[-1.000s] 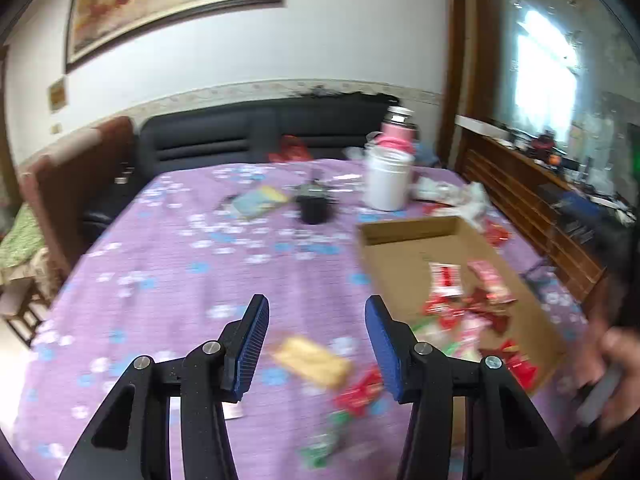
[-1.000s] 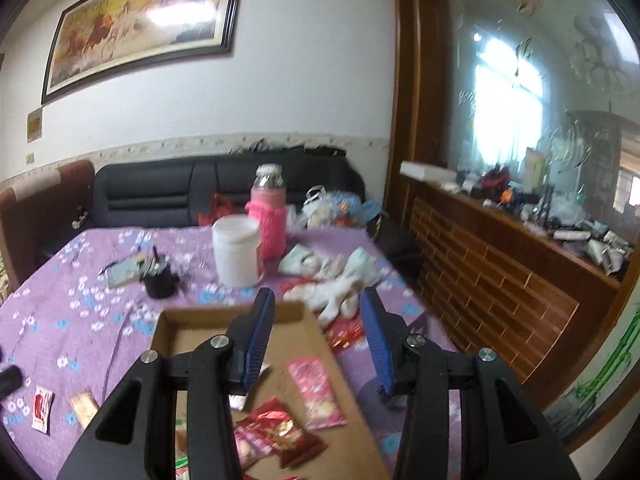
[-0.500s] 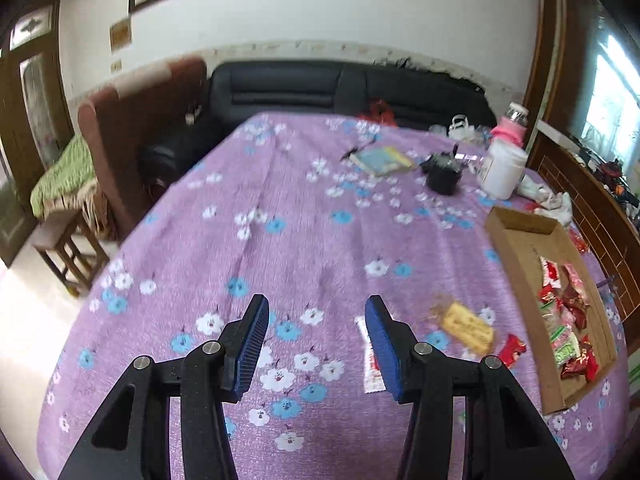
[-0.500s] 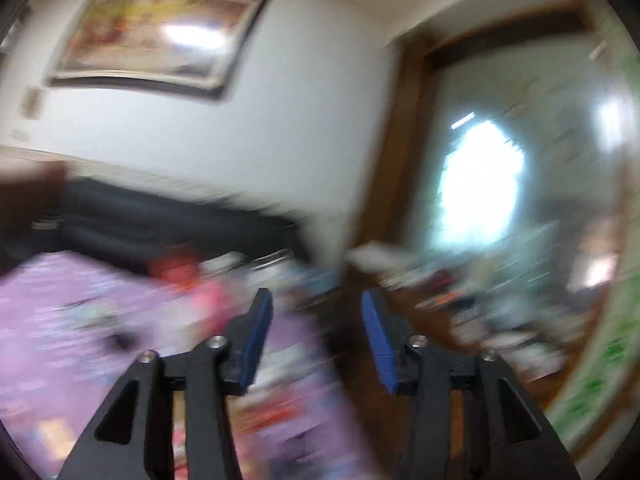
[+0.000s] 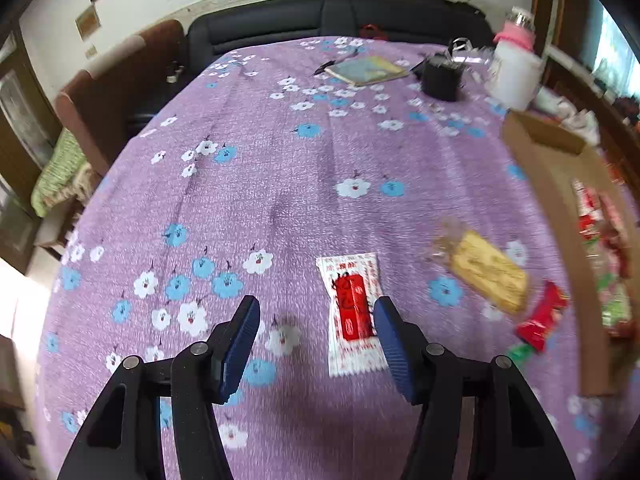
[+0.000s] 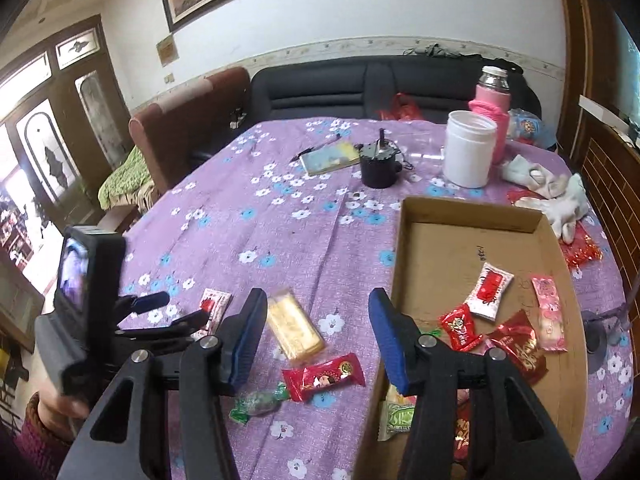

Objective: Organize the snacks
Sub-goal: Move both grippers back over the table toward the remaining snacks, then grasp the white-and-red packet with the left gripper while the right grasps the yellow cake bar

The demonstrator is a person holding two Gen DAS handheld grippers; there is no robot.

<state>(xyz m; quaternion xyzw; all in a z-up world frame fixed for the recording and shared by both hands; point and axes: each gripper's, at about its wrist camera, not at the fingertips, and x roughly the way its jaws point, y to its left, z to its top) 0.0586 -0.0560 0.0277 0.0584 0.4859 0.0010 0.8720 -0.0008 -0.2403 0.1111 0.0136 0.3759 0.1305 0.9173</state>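
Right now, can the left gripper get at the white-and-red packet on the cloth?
Probably yes. The left gripper hangs just over the white-and-red packet, jaws apart with nothing between them, having just been opening. Nothing lies on the packet; the yellow bar lies apart to its right.

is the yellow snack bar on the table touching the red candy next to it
Apart. The right wrist view shows purple tablecloth between the yellow snack bar and the red candy.
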